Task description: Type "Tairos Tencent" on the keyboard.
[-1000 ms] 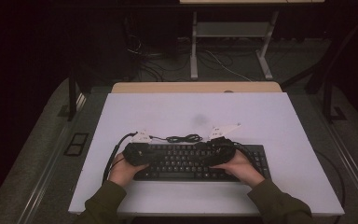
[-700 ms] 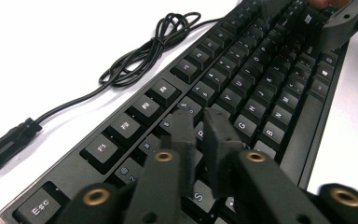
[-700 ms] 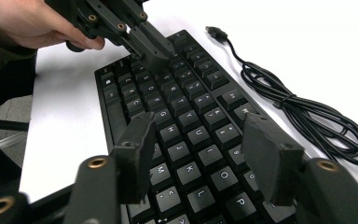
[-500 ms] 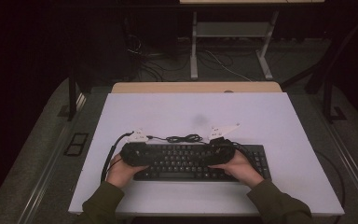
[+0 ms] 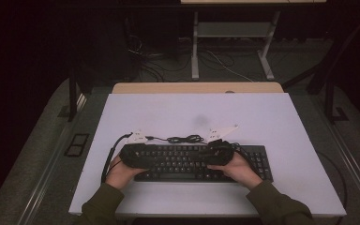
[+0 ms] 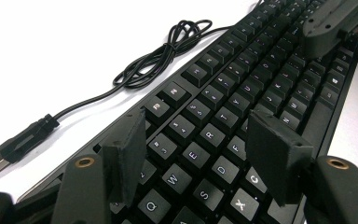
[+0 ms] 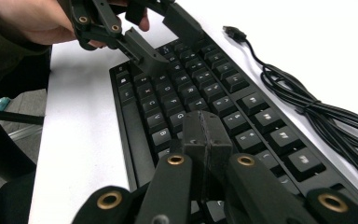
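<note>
A: Black plastic is seen at the near middle of the white table (image 5: 272, 117): a keyboard (image 5: 187, 161), lying flat, its long side toward the person.

B: And the grippers are held where?

A: Over the keyboard, one at each end of the letter block. The left gripper (image 6: 200, 154) is held above the keys at the left end, and its jaws have just been opening. They stand apart at a middling width, with the keys seen between the pads and nothing gripped.

B: The right gripper?

A: The right gripper (image 7: 205, 133) is held low over the middle rows, and its jaws have just been closing. The pads are pressed together, and nothing is held between them. Whether the tips touch the keys cannot be told.

B: Is anything else found on the table?

A: A black cable (image 6: 163, 51) is coiled loosely just behind the keyboard. Its plug (image 6: 16, 144) lies on the table, connected to nothing. In the high view, each gripper is held by one hand (image 5: 122, 171).
</note>
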`<move>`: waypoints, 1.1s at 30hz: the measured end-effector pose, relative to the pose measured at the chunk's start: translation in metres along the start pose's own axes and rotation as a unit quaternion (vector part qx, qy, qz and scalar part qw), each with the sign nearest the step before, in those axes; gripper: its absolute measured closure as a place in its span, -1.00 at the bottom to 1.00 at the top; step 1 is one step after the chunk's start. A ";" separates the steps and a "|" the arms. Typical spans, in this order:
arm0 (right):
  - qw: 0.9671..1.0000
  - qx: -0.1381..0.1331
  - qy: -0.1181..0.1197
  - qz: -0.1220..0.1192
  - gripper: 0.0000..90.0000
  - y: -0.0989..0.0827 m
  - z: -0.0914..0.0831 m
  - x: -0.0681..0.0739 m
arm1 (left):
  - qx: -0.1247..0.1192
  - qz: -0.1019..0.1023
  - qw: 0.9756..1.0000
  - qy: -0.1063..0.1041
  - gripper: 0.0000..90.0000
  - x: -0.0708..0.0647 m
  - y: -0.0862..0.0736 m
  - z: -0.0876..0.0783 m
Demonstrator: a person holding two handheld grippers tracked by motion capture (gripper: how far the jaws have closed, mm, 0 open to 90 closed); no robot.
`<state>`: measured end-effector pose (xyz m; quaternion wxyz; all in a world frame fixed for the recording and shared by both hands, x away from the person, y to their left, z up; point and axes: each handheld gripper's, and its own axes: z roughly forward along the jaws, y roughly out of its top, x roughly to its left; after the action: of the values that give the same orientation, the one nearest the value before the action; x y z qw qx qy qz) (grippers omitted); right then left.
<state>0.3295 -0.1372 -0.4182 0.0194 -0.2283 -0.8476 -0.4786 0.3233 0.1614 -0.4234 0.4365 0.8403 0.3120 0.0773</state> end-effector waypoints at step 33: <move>0.998 0.055 0.011 -0.019 0.98 -0.005 0.034 0.014 | -0.007 -0.001 1.000 0.001 -0.21 0.001 0.000 0.000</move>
<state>0.3208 -0.1064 -0.4373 0.0321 -0.2053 -0.8764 -0.4344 0.3239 0.1615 -0.4234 0.4421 0.8368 0.3131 0.0799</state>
